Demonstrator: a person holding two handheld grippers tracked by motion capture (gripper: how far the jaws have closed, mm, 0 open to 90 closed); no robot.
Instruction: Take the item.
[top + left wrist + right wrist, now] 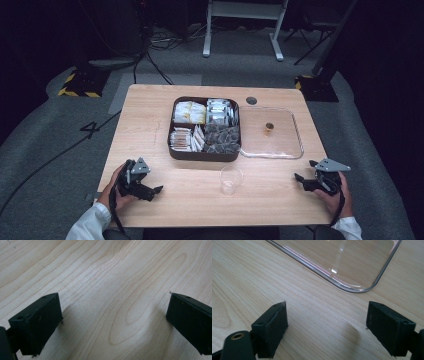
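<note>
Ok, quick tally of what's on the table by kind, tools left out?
Compartment box of packets: 1
Clear lid with a small knob: 1
Clear cup: 1
Total: 3

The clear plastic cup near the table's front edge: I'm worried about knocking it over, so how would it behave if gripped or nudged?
The clear plastic cup looks empty and thin-walled, so probably light and easily tipped. Its smooth sides may slip or flex under a hard squeeze.
</note>
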